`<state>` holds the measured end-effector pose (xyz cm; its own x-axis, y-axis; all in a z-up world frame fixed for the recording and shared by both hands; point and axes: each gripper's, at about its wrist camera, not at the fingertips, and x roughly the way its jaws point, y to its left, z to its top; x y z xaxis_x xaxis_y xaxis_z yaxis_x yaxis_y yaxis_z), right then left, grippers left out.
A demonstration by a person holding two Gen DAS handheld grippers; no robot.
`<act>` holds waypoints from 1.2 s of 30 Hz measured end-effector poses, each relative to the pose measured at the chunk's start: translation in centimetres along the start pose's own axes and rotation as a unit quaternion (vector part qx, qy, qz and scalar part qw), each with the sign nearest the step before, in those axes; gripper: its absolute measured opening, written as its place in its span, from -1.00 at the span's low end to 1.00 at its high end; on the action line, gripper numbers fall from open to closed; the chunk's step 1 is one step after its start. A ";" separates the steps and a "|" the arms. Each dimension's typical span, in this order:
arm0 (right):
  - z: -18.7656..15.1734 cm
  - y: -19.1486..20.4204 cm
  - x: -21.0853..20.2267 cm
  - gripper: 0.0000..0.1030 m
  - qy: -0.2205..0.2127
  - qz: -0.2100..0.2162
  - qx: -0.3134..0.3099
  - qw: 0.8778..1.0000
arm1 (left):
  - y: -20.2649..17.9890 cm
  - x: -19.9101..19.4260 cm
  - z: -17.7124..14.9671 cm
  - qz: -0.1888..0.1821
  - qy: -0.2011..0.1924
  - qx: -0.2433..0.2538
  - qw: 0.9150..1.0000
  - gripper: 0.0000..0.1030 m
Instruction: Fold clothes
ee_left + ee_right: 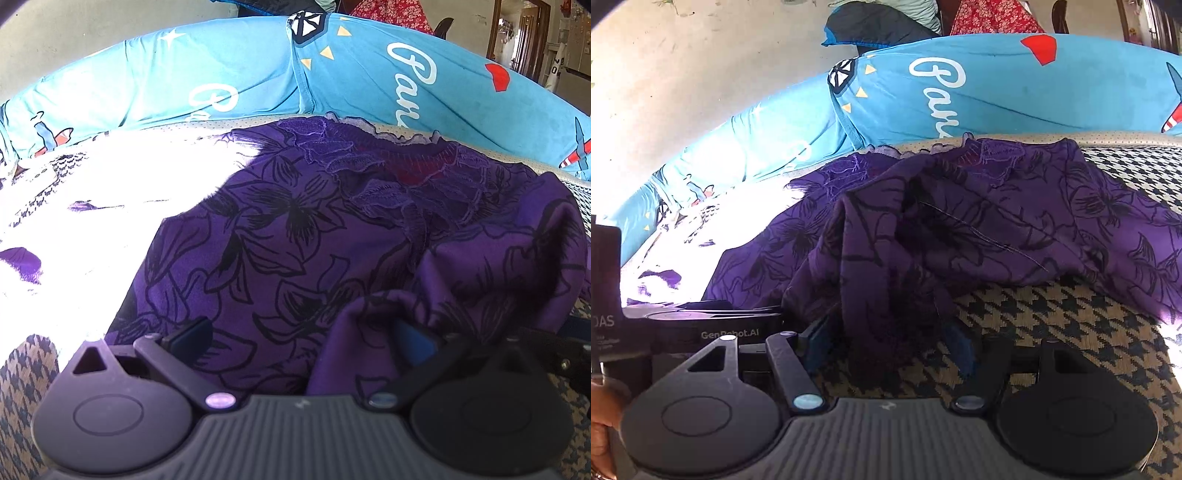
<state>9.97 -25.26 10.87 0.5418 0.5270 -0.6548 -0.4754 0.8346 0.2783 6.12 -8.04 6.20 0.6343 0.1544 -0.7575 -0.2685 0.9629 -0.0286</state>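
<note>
The left tongs [301, 332] stand wide, a raised fold of the one purple flowered garment [295, 236] lying between the fingers and draping over the right-hand pad; whether they pinch it I cannot tell. The right tongs [886, 343] also stand wide, a hanging bunch of the same garment [960, 221] dropping between the fingers. The left tool shows just to the left of the right tongs, with part of a hand [604, 417] at that edge. The garment lies crumpled ahead of both tongs on a houndstooth-patterned surface [1071, 332], its lace-trimmed neckline [369, 155] at the far side. Beyond it run two blue printed cushions [406, 81] side by side. No containers show.
</note>
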 end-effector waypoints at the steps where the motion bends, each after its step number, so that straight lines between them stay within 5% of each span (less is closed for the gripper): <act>1: 0.0 0.2 0.3 0.26 -0.003 -0.007 -0.002 1.000 | -0.1 0.2 0.1 0.000 0.001 -0.001 1.000 1.00; 5: 0.1 0.5 1.5 -0.23 -0.004 -0.019 -0.003 1.000 | -0.5 0.8 0.1 -0.004 0.012 -0.008 1.000 1.00; 6: 0.2 0.3 1.6 -0.61 -0.005 -0.019 0.001 1.000 | -0.4 0.8 0.1 -0.005 0.014 -0.010 1.000 1.00; 7: 0.4 0.2 1.5 -0.78 -0.006 -0.017 0.005 1.000 | -0.3 0.9 0.2 -0.005 0.015 -0.011 1.000 1.00; 14: 1.8 -0.7 -3.6 -0.81 -0.033 0.075 0.058 0.995 | 0.2 -1.5 0.1 -0.009 -0.006 0.002 1.000 1.00; 21: 1.6 -2.4 -8.8 -0.81 -0.096 0.188 0.150 0.966 | 3.2 -5.6 -2.2 -0.018 -0.023 -0.002 1.000 1.00; 27: 0.4 -2.7 -11.6 -0.80 -0.150 0.213 0.176 0.949 | 4.8 -9.7 -3.8 -0.031 -0.025 -0.009 0.999 1.00; 36: -1.8 -4.0 -14.2 -0.80 -0.205 0.227 0.224 0.925 | 4.1 -14.4 -8.1 -0.066 -0.038 0.062 0.995 1.00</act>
<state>2.94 -36.38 17.77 0.6180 0.7795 -0.1019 -0.4330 0.4457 0.7835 -9.98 -8.09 11.74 0.7123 0.0361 -0.7010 -0.0901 0.9951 -0.0403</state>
